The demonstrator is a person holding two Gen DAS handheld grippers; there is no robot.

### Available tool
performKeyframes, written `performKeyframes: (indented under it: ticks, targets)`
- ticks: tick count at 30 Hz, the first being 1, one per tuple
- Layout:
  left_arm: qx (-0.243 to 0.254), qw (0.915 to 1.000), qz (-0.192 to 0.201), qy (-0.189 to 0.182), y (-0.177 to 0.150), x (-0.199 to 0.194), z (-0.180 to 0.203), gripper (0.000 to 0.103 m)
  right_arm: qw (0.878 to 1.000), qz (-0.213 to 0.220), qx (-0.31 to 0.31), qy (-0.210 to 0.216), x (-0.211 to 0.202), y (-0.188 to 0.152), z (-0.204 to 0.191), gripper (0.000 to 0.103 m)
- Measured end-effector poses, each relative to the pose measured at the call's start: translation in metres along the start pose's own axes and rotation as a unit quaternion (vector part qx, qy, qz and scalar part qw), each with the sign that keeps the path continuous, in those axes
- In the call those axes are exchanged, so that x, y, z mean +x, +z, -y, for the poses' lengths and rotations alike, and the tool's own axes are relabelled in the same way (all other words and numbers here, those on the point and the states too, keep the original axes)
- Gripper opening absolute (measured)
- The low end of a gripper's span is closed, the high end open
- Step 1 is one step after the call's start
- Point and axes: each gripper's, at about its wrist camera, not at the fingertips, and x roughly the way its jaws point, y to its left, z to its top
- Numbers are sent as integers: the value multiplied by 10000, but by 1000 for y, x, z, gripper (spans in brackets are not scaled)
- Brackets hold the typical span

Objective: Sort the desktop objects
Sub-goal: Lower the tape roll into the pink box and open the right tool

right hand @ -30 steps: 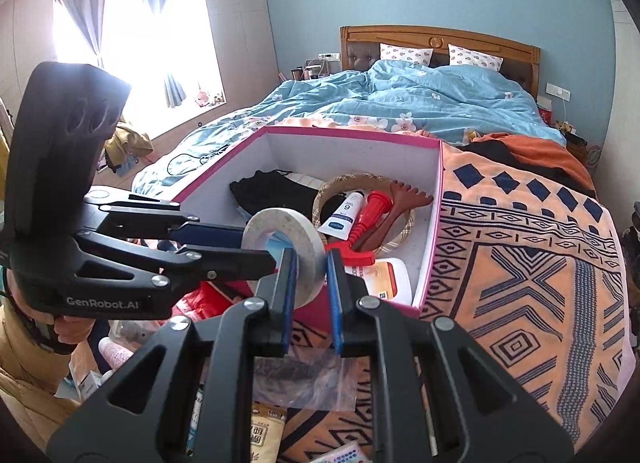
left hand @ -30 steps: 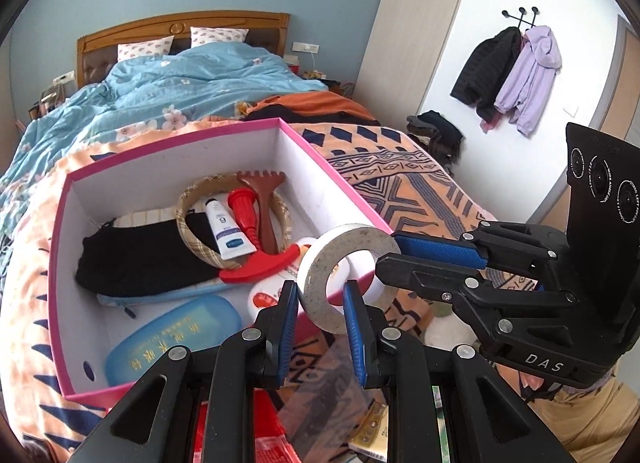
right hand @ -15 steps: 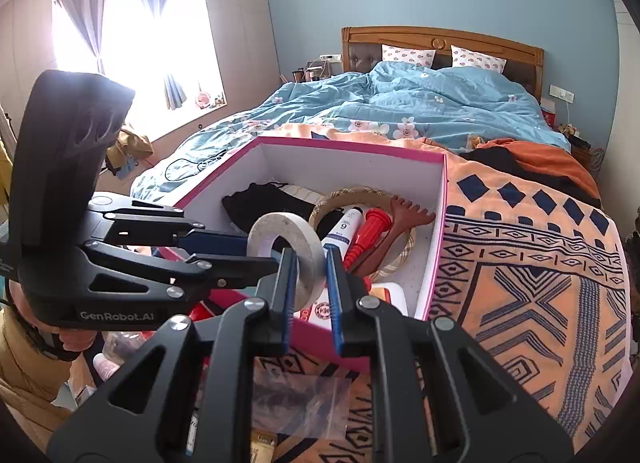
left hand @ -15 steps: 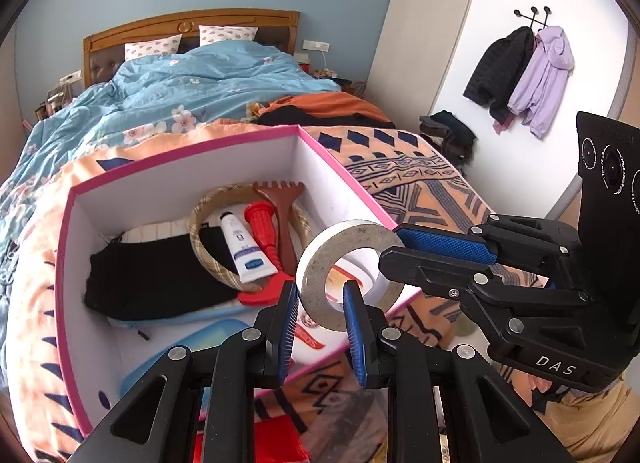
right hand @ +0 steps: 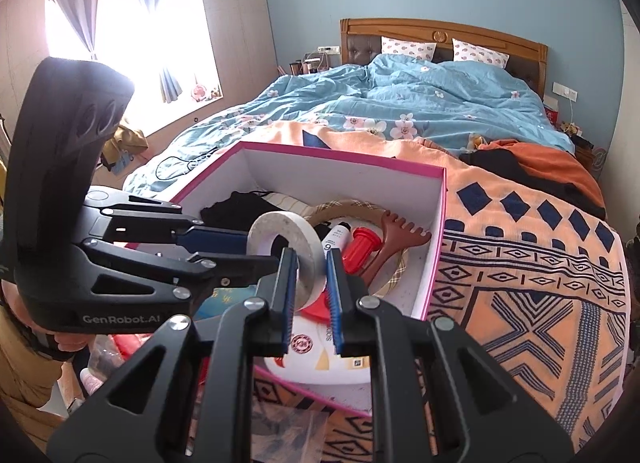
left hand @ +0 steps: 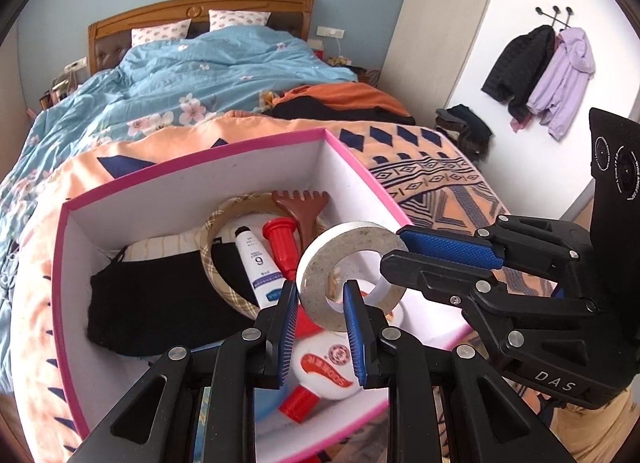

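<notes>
Here, at frame centre, you had both the left gripper [left hand: 320, 299] and right gripper [right hand: 312, 267] clamped on the light, stiff tape roll's [left hand: 348, 263] rim, above the pink-edged box [left hand: 200, 167].

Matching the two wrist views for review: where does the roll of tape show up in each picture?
Left wrist: roll of tape at centre, just above this gripper's blue fingers, over the box.
Right wrist: roll of tape left of centre, between this gripper's fingers.
Shared landmark: the pink-rimmed box behind the tape in both.
</notes>
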Motion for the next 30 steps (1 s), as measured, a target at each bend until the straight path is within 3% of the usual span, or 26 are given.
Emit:
performKeyframes:
  ticks: [15,26,30]
  targets:
    - [-360,9980,-475,199,21,50,-24,21,9983,-514,266,-98,47,17,24,17]
    - [-617,9953,-713,239,29,67,-48,21,9941,-965,502,56,83,29,35,16]
    - [-703,9937,-731,469,32,69,-54,21,9923,-1053,645,110,91,31,38,16]
